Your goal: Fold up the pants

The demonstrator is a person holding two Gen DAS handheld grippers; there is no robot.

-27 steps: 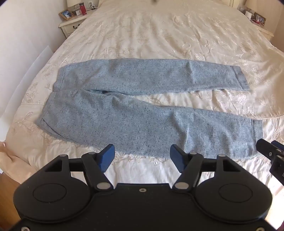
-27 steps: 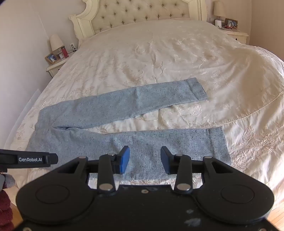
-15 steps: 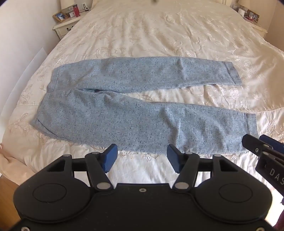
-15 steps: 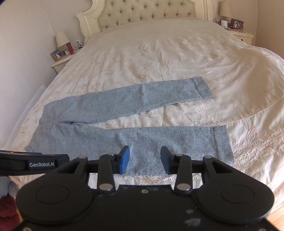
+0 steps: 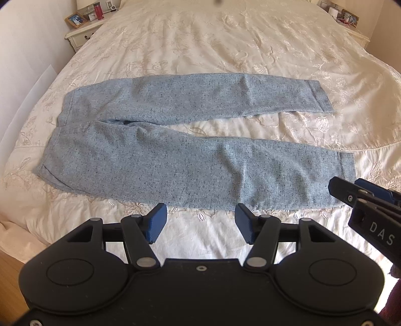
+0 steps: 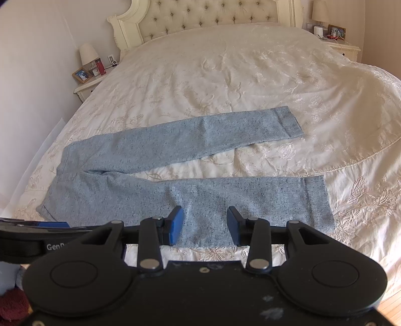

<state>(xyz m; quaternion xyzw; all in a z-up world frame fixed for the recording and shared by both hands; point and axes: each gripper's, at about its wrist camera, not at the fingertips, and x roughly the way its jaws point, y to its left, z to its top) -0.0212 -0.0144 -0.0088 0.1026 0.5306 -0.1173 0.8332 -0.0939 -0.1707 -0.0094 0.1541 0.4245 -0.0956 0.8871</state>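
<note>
Across the bed (image 5: 250, 45) lay the pants (image 5: 175, 160), flat on the cream embroidered bedspread (image 6: 225, 82), waistband to the left and both legs running off to the right. The legs were parted in a narrow V: the far leg ended at a hemmed cuff near the bedspread's corded edge, the near leg ran along the foot of the bed with its cuff at the right. A strip of bedspread showed between them.

The left gripper (image 5: 199, 223) hung over the bedspread just short of the near leg's lower edge, its blue pads spread wide with nothing between them and clear of the cloth. The right gripper (image 6: 204, 224) sat above the near leg toward its cuff end, its pads also apart and gripping nothing; grey-blue cloth showed through the gap, but whether the pads touched it could not be told. In the left wrist view the right gripper's tip reached in from the right beside the near cuff.

Farther out stood a tufted headboard (image 6: 205, 17), a nightstand (image 6: 87, 87) on the left with a lamp, a framed photo and a red bottle, and another nightstand (image 6: 345, 47) on the right.
</note>
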